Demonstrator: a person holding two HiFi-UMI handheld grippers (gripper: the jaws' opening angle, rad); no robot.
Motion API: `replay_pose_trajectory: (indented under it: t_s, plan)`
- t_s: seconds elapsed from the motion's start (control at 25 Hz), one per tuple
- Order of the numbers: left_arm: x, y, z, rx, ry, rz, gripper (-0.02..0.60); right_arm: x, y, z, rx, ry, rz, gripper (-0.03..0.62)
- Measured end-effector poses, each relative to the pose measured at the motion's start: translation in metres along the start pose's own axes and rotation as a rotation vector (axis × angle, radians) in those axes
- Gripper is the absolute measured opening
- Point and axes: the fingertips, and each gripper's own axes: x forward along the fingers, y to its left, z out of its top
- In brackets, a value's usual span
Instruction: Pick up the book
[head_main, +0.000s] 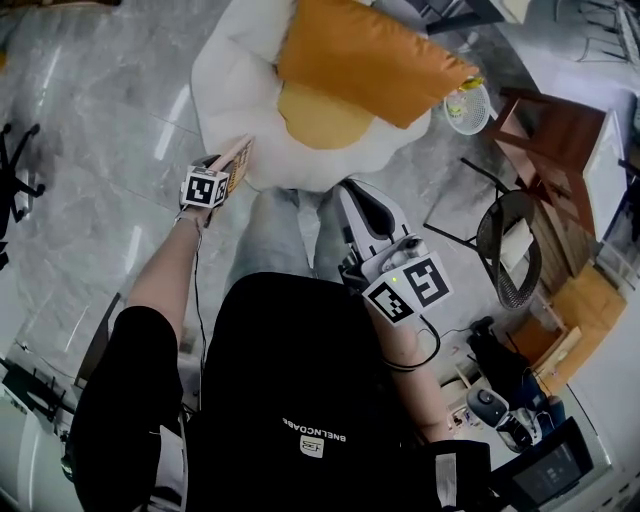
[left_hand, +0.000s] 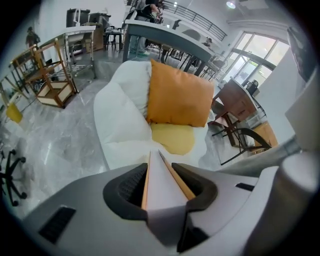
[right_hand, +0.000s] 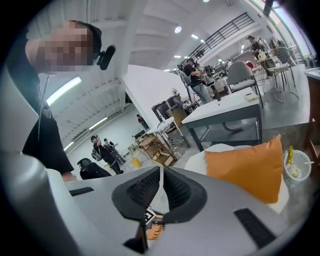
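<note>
Orange-covered book (left_hand: 161, 184), at ten o'clock in the head view by the white beanbag (head_main: 228, 85), is pinched across both covers by the left gripper (head_main: 234, 159), probably to keep it shut, while the right gripper (right_hand: 161, 176) has its jaws pressed together on nothing.

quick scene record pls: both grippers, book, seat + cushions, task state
left gripper: shut on book
book: orange covers, white page edge toward the left gripper view's camera; appears off the seat
right gripper: jaws together, nothing between them
seat: white beanbag on grey floor
cushions: orange cushion partly over yellow cushion, both on the beanbag
task state: book in hand
</note>
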Motion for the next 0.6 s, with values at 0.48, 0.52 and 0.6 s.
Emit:
replay_pose_trajectory:
  t_s: [0.48,0.52,0.6]
  plan:
    - [-0.054,-0.075,0.094,0.063,-0.051,-0.064,0.158,-0.056,-0.013,0.038,-0.015,-0.074,-0.022,0.04]
    - [-0.061,-0.086,0.1,0.071,-0.052,-0.063,0.158,-0.063,-0.015,0.041,-0.014,-0.077,-0.026,0.04]
    - [-0.077,-0.103,0.114,0.086,-0.056,-0.048,0.158,-0.073,-0.018,0.047,-0.015,-0.084,-0.03,0.04]
